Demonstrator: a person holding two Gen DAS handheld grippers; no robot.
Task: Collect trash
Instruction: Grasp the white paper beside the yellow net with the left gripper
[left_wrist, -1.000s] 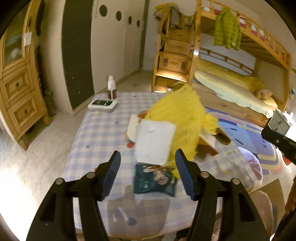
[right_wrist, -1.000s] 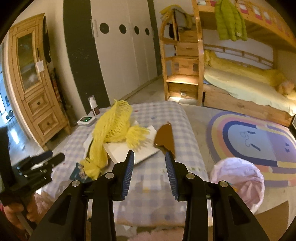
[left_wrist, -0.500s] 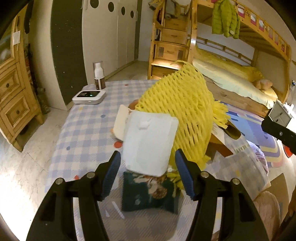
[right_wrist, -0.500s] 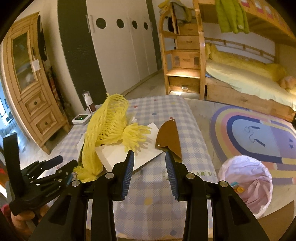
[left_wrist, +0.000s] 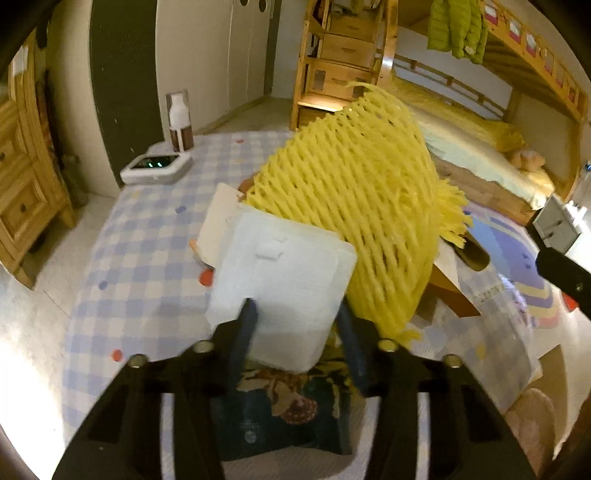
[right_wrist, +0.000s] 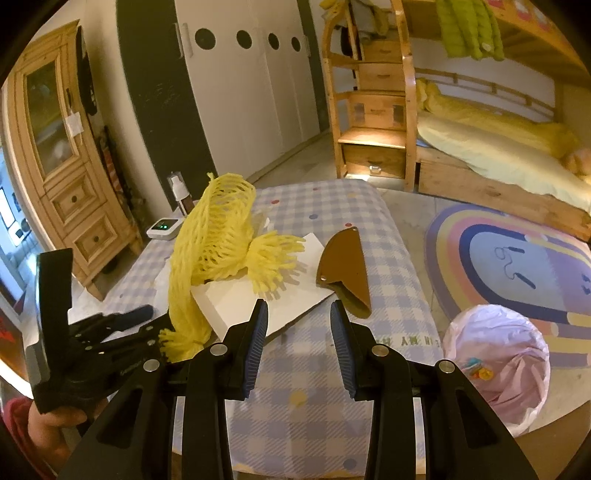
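Observation:
A white translucent pouch (left_wrist: 284, 280) stands between the jaws of my left gripper (left_wrist: 295, 314), which are closing, and the pads press its lower part. A yellow foam net (left_wrist: 362, 229) rises right behind it, and a dark green snack wrapper (left_wrist: 288, 417) lies flat under the fingers. In the right wrist view the left gripper (right_wrist: 147, 321) sits at the net's (right_wrist: 218, 236) lower end. My right gripper (right_wrist: 298, 308) is open with nothing between its fingers, near a white card (right_wrist: 236, 299) and a brown curved piece (right_wrist: 345, 266).
The checked tablecloth (left_wrist: 140, 258) also holds a pump bottle (left_wrist: 180, 122) and a white device with green lights (left_wrist: 157, 168) at the far left corner. A bin lined with a pink bag (right_wrist: 495, 365) stands on the floor right of the table. A bunk bed (right_wrist: 498, 158) and wooden cabinet (right_wrist: 70, 177) are beyond.
My left gripper moved forward and down over the snack wrapper, and its jaws narrowed onto the white pouch. The right gripper stayed open and drifted slightly closer to the table.

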